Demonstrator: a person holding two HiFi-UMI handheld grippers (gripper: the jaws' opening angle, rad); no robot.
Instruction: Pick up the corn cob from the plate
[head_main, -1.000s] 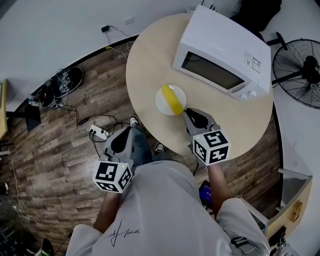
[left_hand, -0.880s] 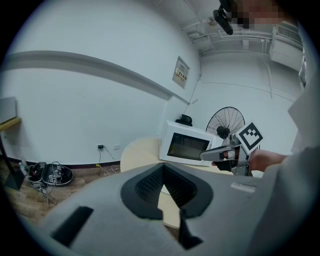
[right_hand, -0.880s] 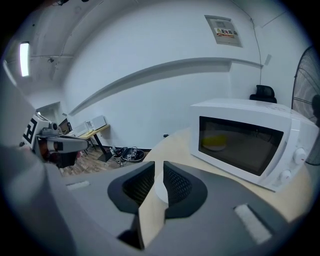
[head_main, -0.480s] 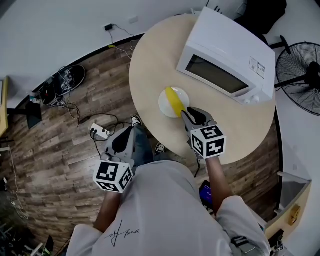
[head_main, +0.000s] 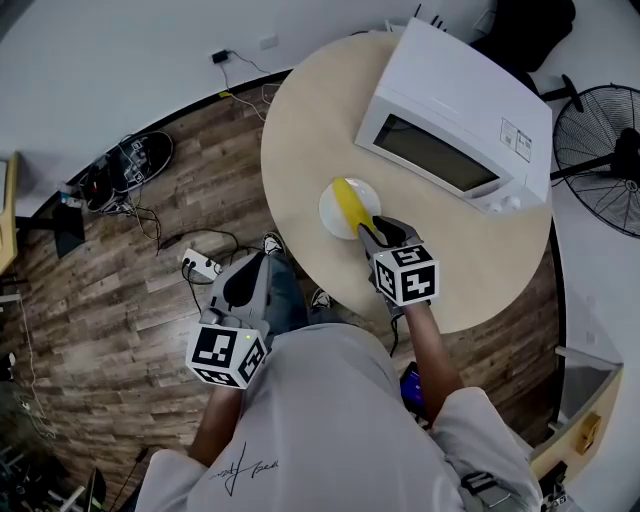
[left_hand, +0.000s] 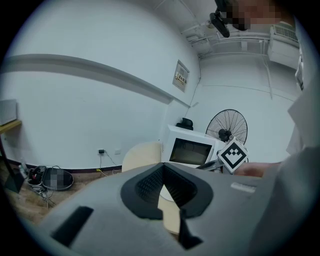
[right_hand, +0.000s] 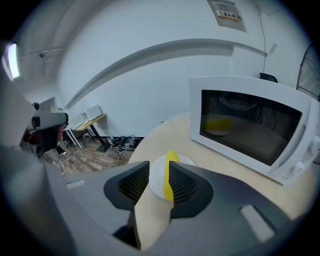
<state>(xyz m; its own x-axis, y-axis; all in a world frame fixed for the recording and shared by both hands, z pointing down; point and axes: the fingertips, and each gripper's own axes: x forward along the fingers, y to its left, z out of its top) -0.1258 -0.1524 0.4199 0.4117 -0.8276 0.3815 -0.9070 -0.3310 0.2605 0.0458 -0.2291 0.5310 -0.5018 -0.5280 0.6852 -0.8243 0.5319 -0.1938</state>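
A yellow corn cob (head_main: 347, 202) lies on a small white plate (head_main: 332, 212) on the round wooden table (head_main: 310, 130), in front of the microwave. My right gripper (head_main: 368, 231) hovers at the plate's near edge, tilted downward. Its jaws have just been opening and nothing is between them. In the right gripper view the corn cob (right_hand: 171, 165) and plate (right_hand: 156, 185) lie just beyond the open right gripper (right_hand: 159, 170), the cob partly behind one finger. My left gripper (head_main: 243, 283) hangs off the table over the floor; in its own view the left gripper (left_hand: 162, 167) has its tips together, empty.
A white microwave (head_main: 450, 110) with its door closed stands on the table right behind the plate. A standing fan (head_main: 600, 150) is off to the right. A power strip and cables (head_main: 200, 265) lie on the wooden floor to the left.
The right gripper has come down and forward to the plate's near edge, and its jaws stand wider apart. The left gripper has stayed put.
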